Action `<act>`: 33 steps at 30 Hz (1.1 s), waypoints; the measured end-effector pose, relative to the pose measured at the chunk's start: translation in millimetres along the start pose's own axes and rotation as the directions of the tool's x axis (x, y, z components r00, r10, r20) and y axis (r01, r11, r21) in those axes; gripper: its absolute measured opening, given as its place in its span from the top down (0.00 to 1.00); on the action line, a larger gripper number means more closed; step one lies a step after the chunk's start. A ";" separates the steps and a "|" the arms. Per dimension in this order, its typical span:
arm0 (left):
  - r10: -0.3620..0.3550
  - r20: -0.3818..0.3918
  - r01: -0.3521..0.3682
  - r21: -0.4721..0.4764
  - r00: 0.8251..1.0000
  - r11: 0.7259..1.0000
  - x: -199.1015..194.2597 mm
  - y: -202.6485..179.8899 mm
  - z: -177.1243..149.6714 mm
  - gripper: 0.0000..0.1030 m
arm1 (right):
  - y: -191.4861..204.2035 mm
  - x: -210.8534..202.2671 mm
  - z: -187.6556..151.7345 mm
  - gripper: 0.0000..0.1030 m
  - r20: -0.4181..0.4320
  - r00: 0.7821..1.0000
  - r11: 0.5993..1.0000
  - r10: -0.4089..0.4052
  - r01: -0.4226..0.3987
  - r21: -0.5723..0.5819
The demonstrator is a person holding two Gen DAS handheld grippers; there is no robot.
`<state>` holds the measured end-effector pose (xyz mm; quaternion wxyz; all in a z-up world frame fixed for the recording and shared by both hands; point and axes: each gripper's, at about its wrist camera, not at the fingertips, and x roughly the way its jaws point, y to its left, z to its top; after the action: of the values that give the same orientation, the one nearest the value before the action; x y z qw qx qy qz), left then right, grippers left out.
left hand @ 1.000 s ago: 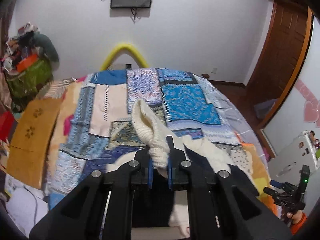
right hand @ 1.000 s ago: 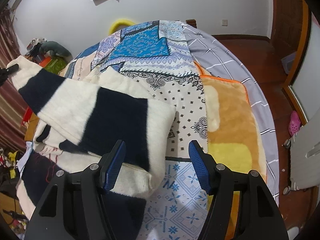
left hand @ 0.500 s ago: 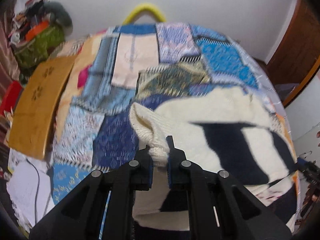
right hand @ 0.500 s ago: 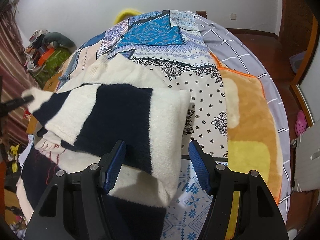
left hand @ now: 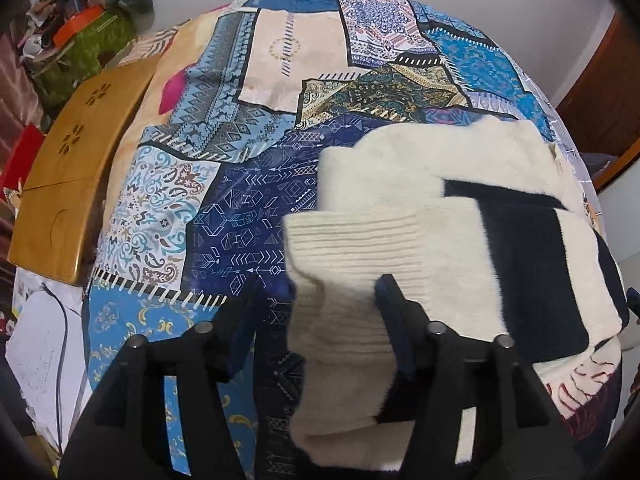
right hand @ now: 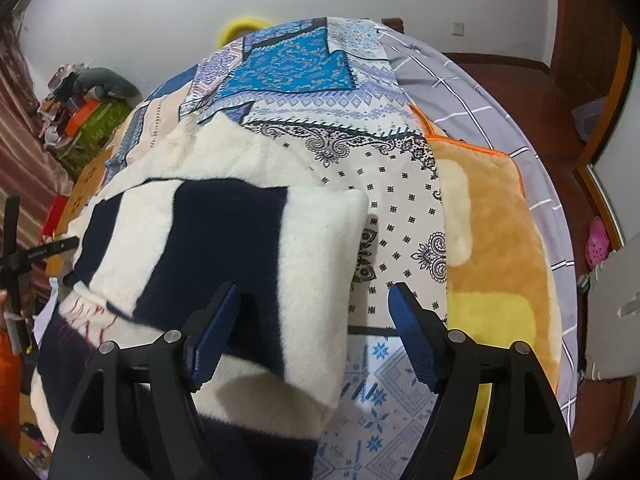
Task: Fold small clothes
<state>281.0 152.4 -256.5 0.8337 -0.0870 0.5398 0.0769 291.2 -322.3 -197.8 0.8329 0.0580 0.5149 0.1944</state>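
A cream and navy sweater (left hand: 460,216) lies on a patchwork bed (left hand: 224,208). Both grippers, left (left hand: 316,308) and right (right hand: 314,304), are opening, released around its folded edges.

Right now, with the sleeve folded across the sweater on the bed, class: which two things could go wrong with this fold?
1. The ribbed cuff lies between the opening left gripper and touches one of its fingers; lifting away might drag it and undo the fold.
2. The sweater fold edge sits between the opening right gripper; the sleeve may spring back unpressed.
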 end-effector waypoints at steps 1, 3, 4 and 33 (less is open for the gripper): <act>-0.008 -0.005 0.008 -0.005 1.000 1.000 1.8 1.3 1.8 0.42 | -2.5 3.4 2.4 0.29 -0.005 1.000 1.000 0.004 -0.004 0.009; -0.035 -0.016 0.034 -0.021 0.999 0.999 5.7 3.6 4.2 0.42 | -8.7 11.8 6.7 0.29 -0.019 1.000 0.999 0.016 -0.015 0.034; -0.048 -0.020 0.047 -0.026 0.999 0.999 7.3 3.7 5.7 0.42 | -11.2 16.0 8.5 0.29 -0.027 0.999 0.999 0.022 -0.021 0.047; -0.073 0.058 0.079 -0.106 0.996 0.991 18.3 27.3 29.4 0.79 | 20.2 75.3 63.6 0.84 -0.056 0.994 0.995 0.097 -0.099 -0.018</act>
<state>308.4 186.3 -263.1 0.8443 -0.1507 0.5085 0.0764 371.4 -268.3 -225.2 0.8084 0.0692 0.5322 0.2418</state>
